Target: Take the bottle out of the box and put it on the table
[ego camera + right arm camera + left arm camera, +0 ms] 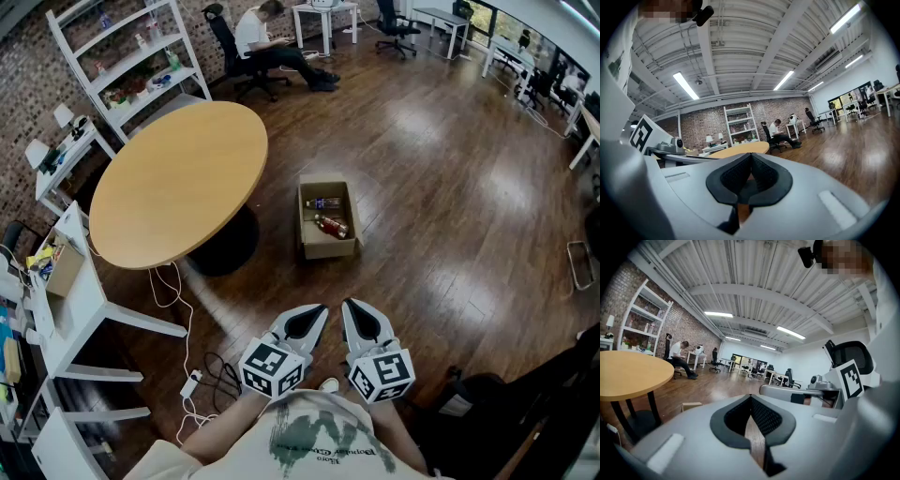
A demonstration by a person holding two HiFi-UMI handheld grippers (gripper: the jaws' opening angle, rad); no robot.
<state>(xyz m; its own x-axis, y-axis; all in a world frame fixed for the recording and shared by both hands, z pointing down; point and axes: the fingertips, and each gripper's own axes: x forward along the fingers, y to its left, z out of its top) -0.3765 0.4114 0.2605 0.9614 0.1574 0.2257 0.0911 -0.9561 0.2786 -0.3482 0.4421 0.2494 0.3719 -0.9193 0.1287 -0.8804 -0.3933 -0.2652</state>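
Observation:
An open cardboard box [328, 246] stands on the wood floor to the right of the round table [178, 183]. Two bottles lie in it: a clear one with a dark label [324, 202] at the far end and a reddish one [332, 226] nearer me. Both grippers hang side by side close to my body, well short of the box. My left gripper [321, 310] is shut with nothing in it, and so is my right gripper [350, 306]. The left gripper view shows the shut jaws [751, 398], the box [692, 406] low on the floor and the table [628, 373] at the left. Behind the right gripper [751, 155] the table [740, 149] shows.
A white shelf unit [131, 66] and white side furniture [66, 281] stand at the left. Cables and a power strip [192, 382] lie on the floor near my feet. A person sits on an office chair [267, 47] at the far side. Desks and chairs [412, 19] line the back.

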